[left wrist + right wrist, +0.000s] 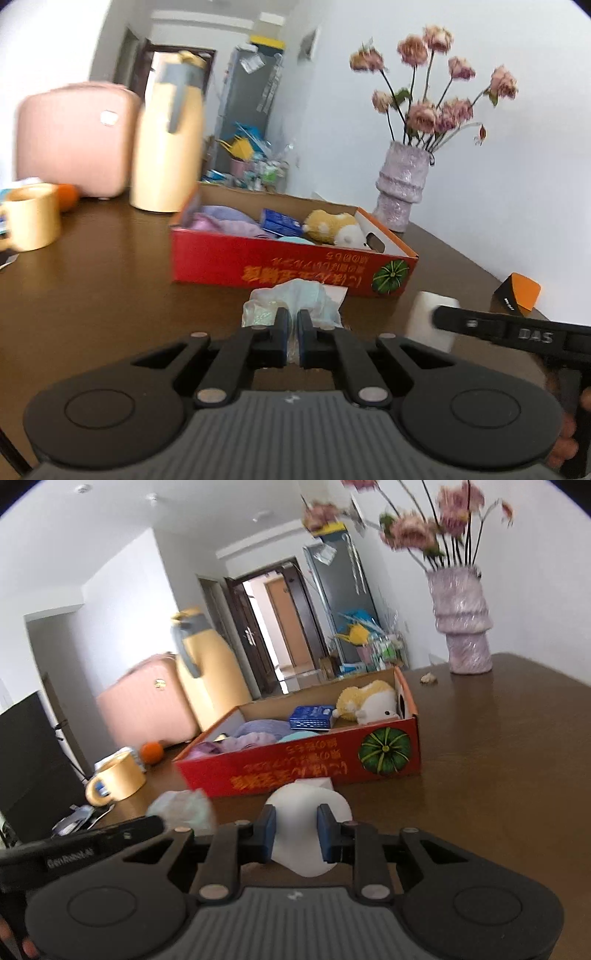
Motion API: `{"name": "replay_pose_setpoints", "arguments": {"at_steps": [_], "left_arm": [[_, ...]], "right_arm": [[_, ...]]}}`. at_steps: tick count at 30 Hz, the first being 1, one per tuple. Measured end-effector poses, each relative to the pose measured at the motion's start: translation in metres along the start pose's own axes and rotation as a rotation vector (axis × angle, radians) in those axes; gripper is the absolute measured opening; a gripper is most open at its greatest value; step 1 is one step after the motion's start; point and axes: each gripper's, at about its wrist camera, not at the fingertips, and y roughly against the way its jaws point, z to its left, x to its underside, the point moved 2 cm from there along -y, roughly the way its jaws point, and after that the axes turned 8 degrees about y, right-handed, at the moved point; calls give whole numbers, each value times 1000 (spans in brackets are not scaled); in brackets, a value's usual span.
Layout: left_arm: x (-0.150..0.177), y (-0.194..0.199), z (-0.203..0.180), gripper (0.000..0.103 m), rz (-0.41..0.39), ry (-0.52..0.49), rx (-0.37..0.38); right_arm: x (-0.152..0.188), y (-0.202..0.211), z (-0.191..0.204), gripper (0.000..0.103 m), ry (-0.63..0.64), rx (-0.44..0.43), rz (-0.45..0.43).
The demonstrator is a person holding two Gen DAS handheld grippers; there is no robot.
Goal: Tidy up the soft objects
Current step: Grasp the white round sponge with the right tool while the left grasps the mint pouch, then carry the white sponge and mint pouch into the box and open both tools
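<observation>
Both claws are loaded at once. The left gripper (291, 334) has its jaws pressed almost together on a crumpled pale blue-green wad of thin film or tissue (295, 299), which bulges out ahead of the pads; from the right wrist view the same wad (181, 808) shows at about nine o'clock of the other claw. The right gripper (295, 830) pinches a white, soft-looking roll or pad (308, 812) at its waist, the jaws only partly closed because the thing fills the gap. Both loads hang just short of the near wall of the red cardboard box with the green pumpkin print (295, 266), which sits on the dark brown wooden table (110, 277); whether either touches the tabletop I cannot tell. Inside the box at about one o'clock lies a yellow-and-white plush toy (334, 229), with lilac cloths (225, 221) toward eleven. I'd judge both items featherlight and limp: the wad may slip or tear if pinched by a loose edge, so a bite deep into the bunched middle suits it, and the white piece will squash, so hold its centre gently.
</observation>
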Motion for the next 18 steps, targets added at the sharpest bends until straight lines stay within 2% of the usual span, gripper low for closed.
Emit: {"name": "replay_pose_setpoints", "arguments": {"at_steps": [3, 7, 13, 18], "left_arm": [[16, 48, 6, 5, -28, 19, -11], [32, 88, 7, 5, -22, 30, 3], [31, 113, -3, 5, -68, 0, 14], [30, 114, -7, 5, -77, -8, 22]], "right_arm": [[18, 39, 14, 23, 7, -12, -9], [31, 64, 30, 23, 30, -32, 1], [30, 81, 42, 23, 51, -36, -26], [29, 82, 41, 23, 47, -43, -29]]}}
